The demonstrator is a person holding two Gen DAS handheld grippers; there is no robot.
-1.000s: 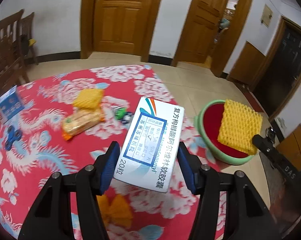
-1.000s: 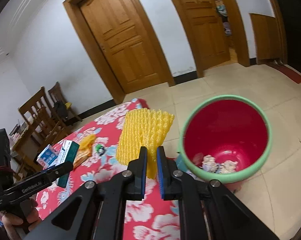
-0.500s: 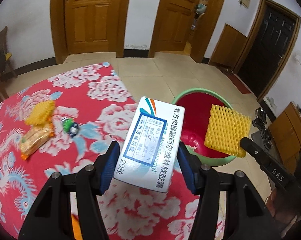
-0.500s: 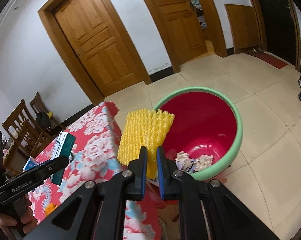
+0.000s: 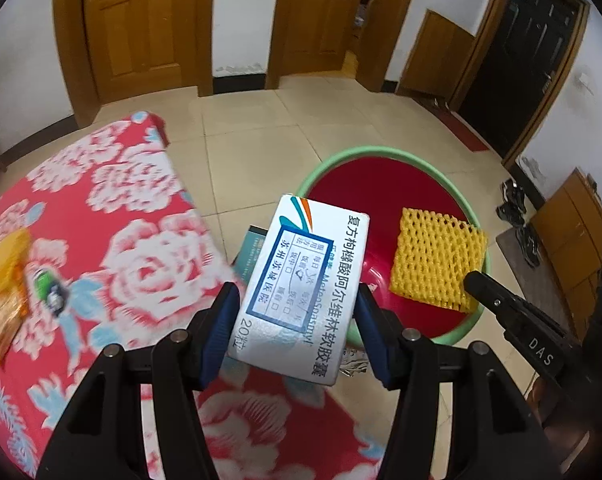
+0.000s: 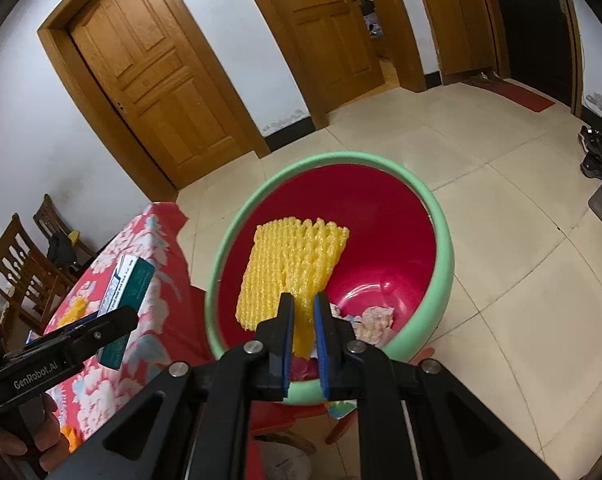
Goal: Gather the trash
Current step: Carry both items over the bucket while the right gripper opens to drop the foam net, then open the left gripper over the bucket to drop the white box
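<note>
You had the left gripper (image 5: pixel 297 320) clamped on a white medicine box (image 5: pixel 305 300), its blue pads pressing both long sides, and the box sat tilted, its far end poking out over the near rim of the trash bin (image 5: pixel 321 168). That bin is green outside and red inside, standing on the tiled floor (image 5: pixel 253 120) just beside the edge of the table with the red floral cloth (image 5: pixel 101 220). Your right gripper (image 6: pixel 301 316) was squeezed nearly shut on a yellow foam net (image 6: pixel 297 256), pinching it by its lower edge so the rest of the mesh fanned out over the bin's mouth, inside the ring of the rim. Down in the bottom of the bin you could see some crumpled paper scraps (image 6: pixel 375 318) already lying there. Back on the cloth, in the left wrist view, there was still a snack wrapper (image 5: pixel 3 320), a yellow lump (image 5: pixel 9 260) right next to it (blurry, couldn't tell what it was) and a small green and black thing (image 5: pixel 51 290) beside those. From the right wrist view your hand (image 6: pixel 29 436) showed at the bottom left, wrapped around the left gripper's handle.
</note>
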